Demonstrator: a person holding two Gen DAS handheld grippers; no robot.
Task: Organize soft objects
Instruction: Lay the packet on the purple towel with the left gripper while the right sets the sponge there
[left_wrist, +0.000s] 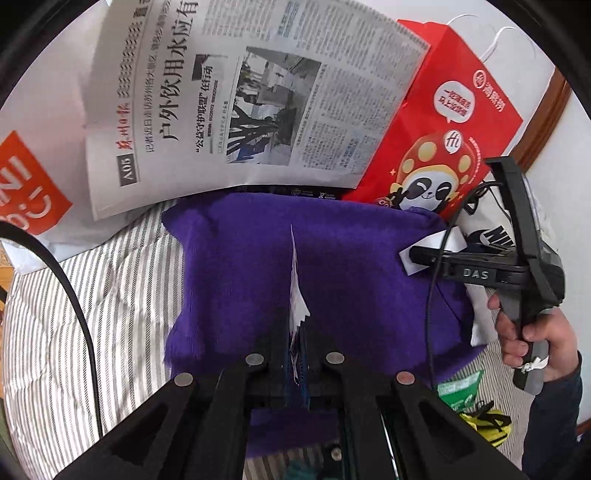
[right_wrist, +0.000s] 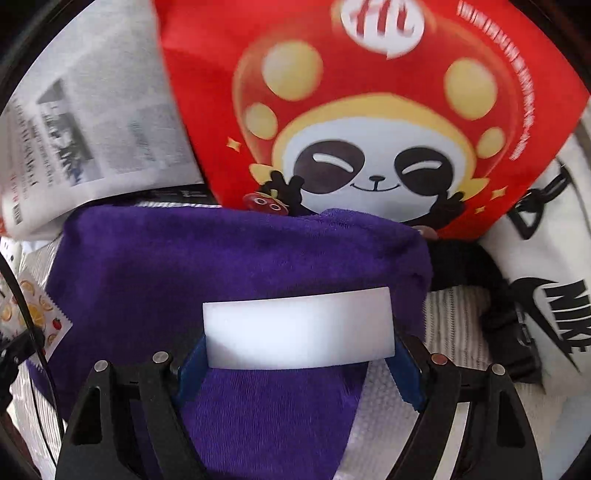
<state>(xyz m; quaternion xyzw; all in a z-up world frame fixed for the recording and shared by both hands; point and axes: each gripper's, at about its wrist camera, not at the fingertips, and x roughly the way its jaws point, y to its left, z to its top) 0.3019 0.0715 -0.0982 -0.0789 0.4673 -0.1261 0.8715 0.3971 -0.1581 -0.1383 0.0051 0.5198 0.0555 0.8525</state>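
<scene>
A purple plush cloth (left_wrist: 314, 273) lies on the striped bedding; it also shows in the right wrist view (right_wrist: 236, 258). My left gripper (left_wrist: 297, 354) is shut on a thin printed sachet (left_wrist: 297, 295) that stands edge-on above the cloth. My right gripper (right_wrist: 295, 354) holds a white sponge block (right_wrist: 299, 326) between its blue pads, over the cloth's right part. In the left wrist view the right gripper (left_wrist: 421, 254) shows at the cloth's right edge with the white block (left_wrist: 430, 251), held by a hand.
A newspaper (left_wrist: 251, 96) and a red panda paper bag (left_wrist: 443, 140) lean at the back. A white Nike bag (right_wrist: 546, 295) with black straps lies at right. An orange-and-white bag (left_wrist: 26, 184) is at left. A green packet (left_wrist: 461, 391) and yellow item lie at lower right.
</scene>
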